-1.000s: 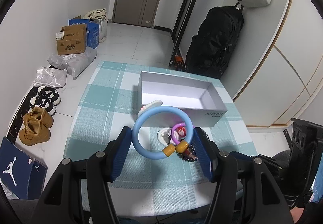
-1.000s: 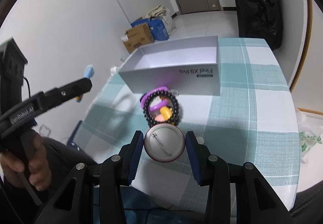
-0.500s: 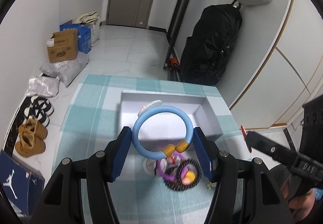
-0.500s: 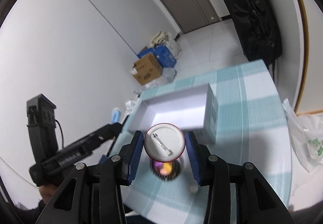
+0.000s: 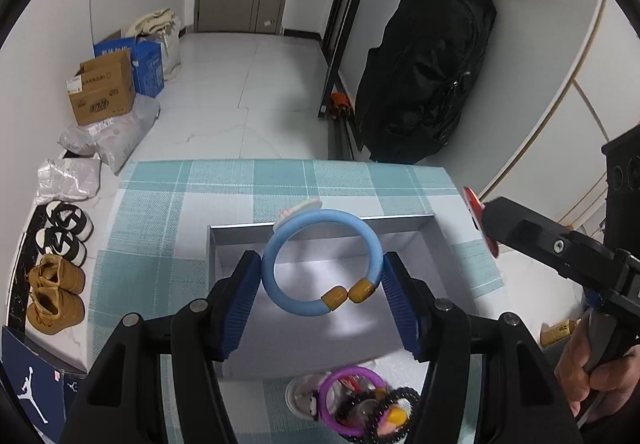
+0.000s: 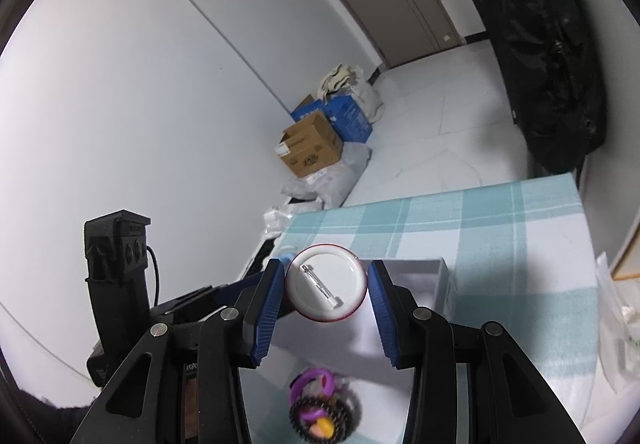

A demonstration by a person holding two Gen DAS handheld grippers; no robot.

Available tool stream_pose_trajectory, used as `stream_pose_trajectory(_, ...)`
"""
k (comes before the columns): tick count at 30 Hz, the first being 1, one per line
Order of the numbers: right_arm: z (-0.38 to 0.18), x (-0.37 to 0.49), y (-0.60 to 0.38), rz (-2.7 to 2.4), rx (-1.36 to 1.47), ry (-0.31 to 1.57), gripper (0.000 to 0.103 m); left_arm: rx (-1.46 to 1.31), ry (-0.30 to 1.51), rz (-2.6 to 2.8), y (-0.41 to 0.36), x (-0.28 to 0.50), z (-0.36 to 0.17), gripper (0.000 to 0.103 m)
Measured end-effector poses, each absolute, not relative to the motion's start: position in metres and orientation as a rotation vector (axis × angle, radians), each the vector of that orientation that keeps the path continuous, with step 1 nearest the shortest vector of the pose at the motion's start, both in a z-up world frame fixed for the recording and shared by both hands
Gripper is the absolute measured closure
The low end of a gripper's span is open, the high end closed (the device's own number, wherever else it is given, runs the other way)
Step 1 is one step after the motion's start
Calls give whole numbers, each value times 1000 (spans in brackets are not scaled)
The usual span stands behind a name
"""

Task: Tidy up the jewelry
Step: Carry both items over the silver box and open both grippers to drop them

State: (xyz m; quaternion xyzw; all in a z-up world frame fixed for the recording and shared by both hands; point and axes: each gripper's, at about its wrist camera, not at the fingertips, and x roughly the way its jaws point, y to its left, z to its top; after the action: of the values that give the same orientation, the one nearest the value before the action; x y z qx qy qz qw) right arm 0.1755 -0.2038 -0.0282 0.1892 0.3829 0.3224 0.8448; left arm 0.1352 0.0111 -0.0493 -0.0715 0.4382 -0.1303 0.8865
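Observation:
My left gripper (image 5: 322,276) is shut on a light blue bangle (image 5: 280,276) with two amber beads, held over the open grey box (image 5: 320,230) on the checked tablecloth. A white hair clip (image 5: 298,209) peeks out behind the bangle's top. My right gripper (image 6: 326,286) is shut on a round white pin badge (image 6: 326,282) with a red rim, its pin side facing the camera, above the same box (image 6: 432,272). In the left wrist view that badge (image 5: 478,222) shows edge-on at the right gripper's tip. A pile of purple and black beaded bracelets (image 5: 356,408) (image 6: 318,408) lies in front of the box.
A hand (image 5: 592,368) grips the right tool at the right edge. The left tool's black body (image 6: 116,284) stands at the left of the right wrist view. Beyond the table (image 5: 160,204) lie cardboard boxes (image 5: 102,92), shoes (image 5: 56,292) and a black bag (image 5: 428,84).
Both grippers have moved forward over the table, so the box now lies right under them and the bracelet pile has slid toward the bottom of both views. The right gripper also rose.

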Motion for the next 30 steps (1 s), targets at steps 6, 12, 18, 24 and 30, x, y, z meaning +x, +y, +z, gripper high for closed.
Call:
stream_pose_trajectory(6,-52,195,-196,705,402,867,61,-171,968,-279,7,146,-62,46)
stream_pose_trajectory(12,-64,198,-192,708,379,915,61,-176,998,-291,2,153,-68,46)
stream_pose_trajectory(18,-68,198,-193,685,378,921,59,-271,1005,-341,9,158,-71,46)
stream_pose_trajectory(24,-67,199,-196,652,392,901,50,-278,1013,-359,6,159,-71,45)
stream_pose_trajectory(30,-46,184,-208,659,400,796,32,-302,991,-370,11,154,-67,33)
